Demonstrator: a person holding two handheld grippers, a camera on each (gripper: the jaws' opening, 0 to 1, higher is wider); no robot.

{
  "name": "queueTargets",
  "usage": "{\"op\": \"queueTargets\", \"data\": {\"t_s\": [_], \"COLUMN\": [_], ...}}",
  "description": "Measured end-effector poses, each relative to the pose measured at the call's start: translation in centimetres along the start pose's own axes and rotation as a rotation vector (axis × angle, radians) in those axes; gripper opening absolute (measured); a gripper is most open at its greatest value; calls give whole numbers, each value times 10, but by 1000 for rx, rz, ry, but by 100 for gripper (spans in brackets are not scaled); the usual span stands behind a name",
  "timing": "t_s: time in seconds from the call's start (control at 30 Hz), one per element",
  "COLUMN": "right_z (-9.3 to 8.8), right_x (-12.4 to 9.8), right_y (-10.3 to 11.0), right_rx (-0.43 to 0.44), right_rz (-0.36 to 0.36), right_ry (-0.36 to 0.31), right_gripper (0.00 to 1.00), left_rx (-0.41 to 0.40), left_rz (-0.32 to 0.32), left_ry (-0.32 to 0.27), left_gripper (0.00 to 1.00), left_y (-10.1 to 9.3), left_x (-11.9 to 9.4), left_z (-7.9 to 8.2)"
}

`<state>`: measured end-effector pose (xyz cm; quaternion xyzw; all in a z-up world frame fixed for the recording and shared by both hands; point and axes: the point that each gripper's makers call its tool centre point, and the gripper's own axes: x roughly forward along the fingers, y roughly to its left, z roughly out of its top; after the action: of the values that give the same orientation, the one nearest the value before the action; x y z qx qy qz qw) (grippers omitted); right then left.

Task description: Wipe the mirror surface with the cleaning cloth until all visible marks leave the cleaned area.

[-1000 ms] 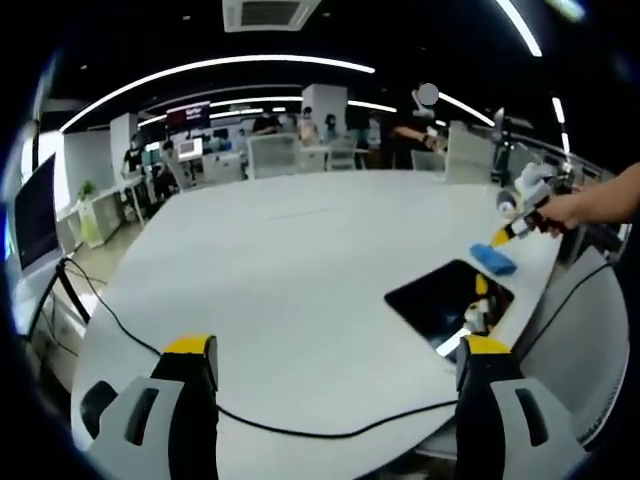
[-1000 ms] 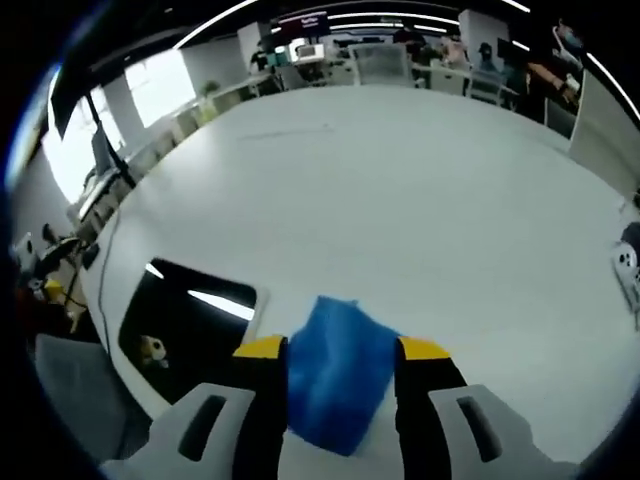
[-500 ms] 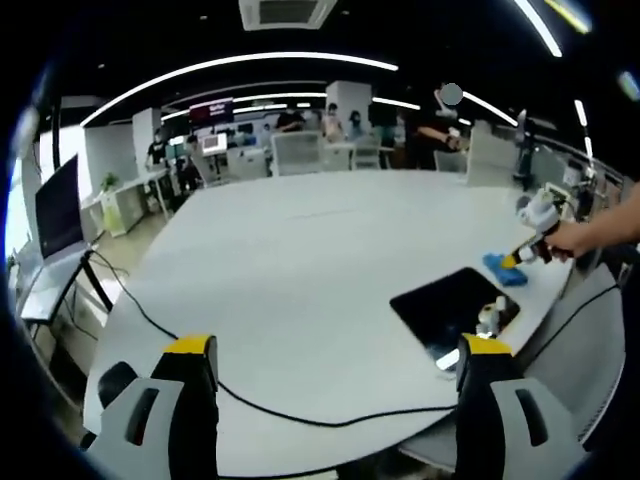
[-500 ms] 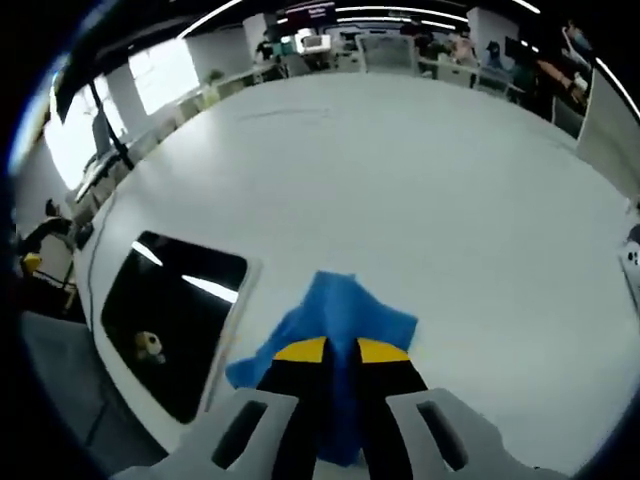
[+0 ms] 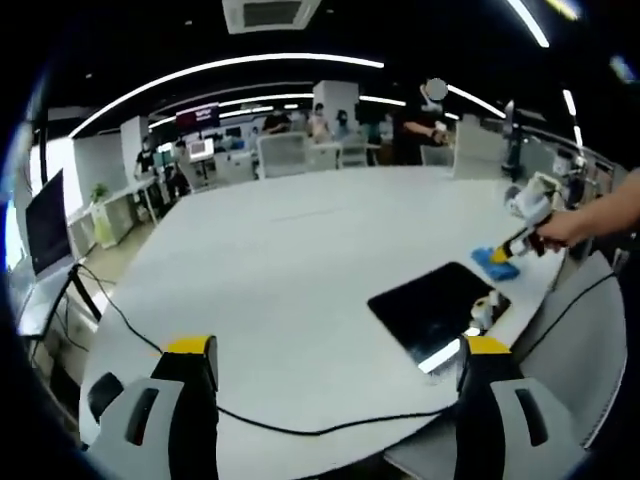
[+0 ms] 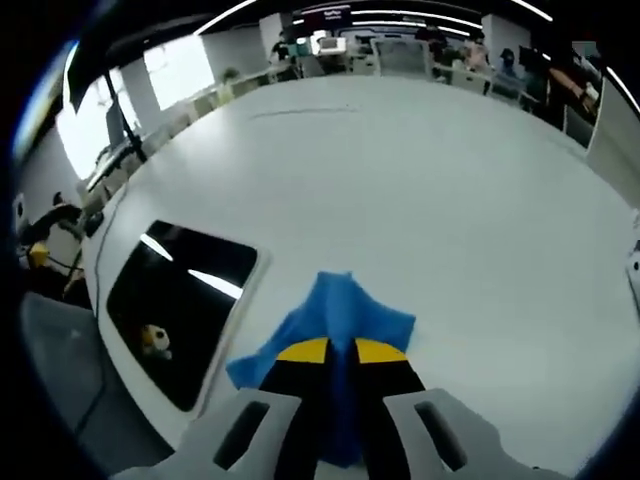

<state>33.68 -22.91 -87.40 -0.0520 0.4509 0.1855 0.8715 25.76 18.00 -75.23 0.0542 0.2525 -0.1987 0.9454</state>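
A dark rectangular mirror (image 5: 432,308) lies flat near the right edge of the white table (image 5: 290,270); in the right gripper view the mirror (image 6: 178,305) sits to the left, reflecting ceiling lights. My right gripper (image 6: 341,350) is shut on the blue cleaning cloth (image 6: 340,320), which rests bunched on the table just right of the mirror. In the left gripper view the cloth (image 5: 494,263) lies beyond the mirror's far corner, with a hand holding the right gripper (image 5: 512,245) on it. My left gripper (image 5: 330,350) hangs open above the table's near edge, holding nothing.
A black cable (image 5: 130,325) runs across the table's near left part. A grey chair (image 5: 570,360) stands at the right edge by the mirror. Desks, chairs, monitors and several people fill the far background (image 5: 300,140).
My right gripper's jaws closed on the blue cloth, bunching it up from flat. The left gripper view swayed slightly; the mirror has not moved.
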Motion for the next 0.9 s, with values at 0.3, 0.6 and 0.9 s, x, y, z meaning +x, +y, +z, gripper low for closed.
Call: {"op": "queueTargets", "data": {"t_s": [0.3, 0.6, 0.9], "right_z": [-6, -5, 7], "right_x": [-4, -1, -16], "right_y": [-3, -6, -3], "right_rx": [-90, 18, 68], "right_rz": [-128, -102, -34], "right_ry": [-2, -15, 17], "right_gripper": [11, 2, 3], "left_rx": [8, -27, -31], "left_rz": [-88, -41, -30], "left_ry": [12, -22, -32], "left_gripper": [100, 100, 100], "left_y": [22, 34, 37], "left_x": [12, 6, -4], "left_z": [5, 3, -2]}}
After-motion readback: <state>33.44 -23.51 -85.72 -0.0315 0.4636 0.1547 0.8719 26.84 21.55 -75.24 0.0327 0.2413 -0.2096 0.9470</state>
